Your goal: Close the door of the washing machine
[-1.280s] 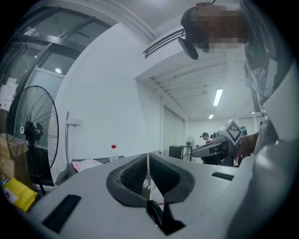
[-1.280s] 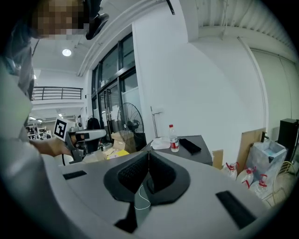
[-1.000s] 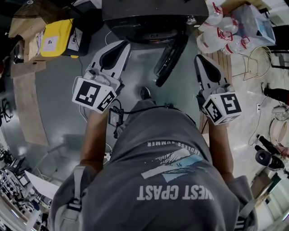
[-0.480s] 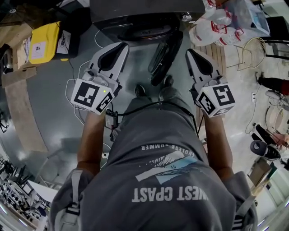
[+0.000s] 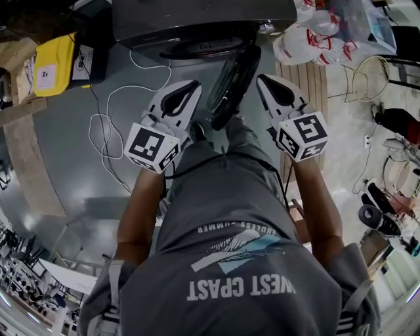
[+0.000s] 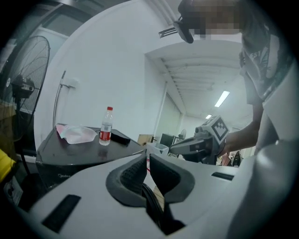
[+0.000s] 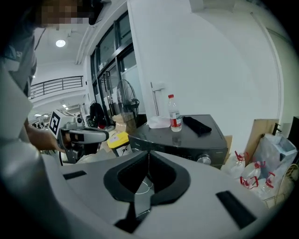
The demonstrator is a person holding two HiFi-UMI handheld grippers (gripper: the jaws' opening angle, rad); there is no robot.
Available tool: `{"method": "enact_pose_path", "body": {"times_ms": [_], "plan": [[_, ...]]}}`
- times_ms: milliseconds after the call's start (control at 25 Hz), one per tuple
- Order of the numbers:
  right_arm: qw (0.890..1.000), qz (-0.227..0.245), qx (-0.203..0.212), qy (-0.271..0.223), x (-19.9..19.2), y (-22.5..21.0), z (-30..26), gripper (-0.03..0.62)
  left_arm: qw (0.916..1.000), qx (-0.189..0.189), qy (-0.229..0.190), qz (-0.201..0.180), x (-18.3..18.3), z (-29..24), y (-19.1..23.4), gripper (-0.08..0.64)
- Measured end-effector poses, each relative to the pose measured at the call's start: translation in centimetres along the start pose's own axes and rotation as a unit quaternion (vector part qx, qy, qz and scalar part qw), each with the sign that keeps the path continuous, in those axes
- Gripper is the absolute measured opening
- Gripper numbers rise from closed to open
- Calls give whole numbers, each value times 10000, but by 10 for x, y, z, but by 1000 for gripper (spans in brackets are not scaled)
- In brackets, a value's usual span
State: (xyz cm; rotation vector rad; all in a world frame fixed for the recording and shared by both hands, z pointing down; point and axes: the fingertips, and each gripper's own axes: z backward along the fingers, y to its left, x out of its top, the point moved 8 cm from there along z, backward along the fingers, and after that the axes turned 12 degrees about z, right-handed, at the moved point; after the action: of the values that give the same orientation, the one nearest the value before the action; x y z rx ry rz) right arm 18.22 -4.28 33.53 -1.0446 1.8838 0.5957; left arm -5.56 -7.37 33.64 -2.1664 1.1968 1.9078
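The dark washing machine (image 5: 197, 20) stands at the top of the head view. Its round door (image 5: 233, 82) hangs open, swung out edge-on toward me. My left gripper (image 5: 192, 85) is just left of the door and my right gripper (image 5: 262, 80) just right of it; neither touches it. Both are shut with nothing between the jaws. In the left gripper view the shut left gripper (image 6: 146, 158) faces the machine's top (image 6: 79, 151), with the right gripper (image 6: 205, 140) beyond. The right gripper (image 7: 148, 156) looks at the machine (image 7: 187, 137) from the other side.
A water bottle (image 7: 174, 114), a plastic bag (image 6: 74, 134) and a black object (image 7: 198, 125) lie on the machine's top. A yellow box (image 5: 49, 65) and a white cable (image 5: 105, 125) lie at the left. White bags (image 5: 315, 39) and a wire basket (image 5: 371, 75) lie at the right.
Both grippers have sunk and drawn in toward the open door, the left one moving right and the right one left. The machine now sits closer in view. Both stayed shut.
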Motion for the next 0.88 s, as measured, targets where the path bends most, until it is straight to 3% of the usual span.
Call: {"method": "enact_pose_path", "body": {"times_ms": [280,480,640,800,880], "plan": [[9964,467,523,484,-37,-19,-47,31,9982,-57,487,355,-52,-37,6,34],[9866,994,994,832,-62,-22,-74,32,9950,-54,841,544,-88,-57,13,41],[9693,1520,1535,1170,-79,-20,-92,34,9907,-65,1176,680,-117,-72,19,74],[9442,2110,2041,1496,-101,-21,-105,38,9857,-34,1501,768,-145,-87,25,107],[9285,2391,2299,1669,-114,-22,-111,106,9828,-31,1658,808,-159,-95,27,123]]}}
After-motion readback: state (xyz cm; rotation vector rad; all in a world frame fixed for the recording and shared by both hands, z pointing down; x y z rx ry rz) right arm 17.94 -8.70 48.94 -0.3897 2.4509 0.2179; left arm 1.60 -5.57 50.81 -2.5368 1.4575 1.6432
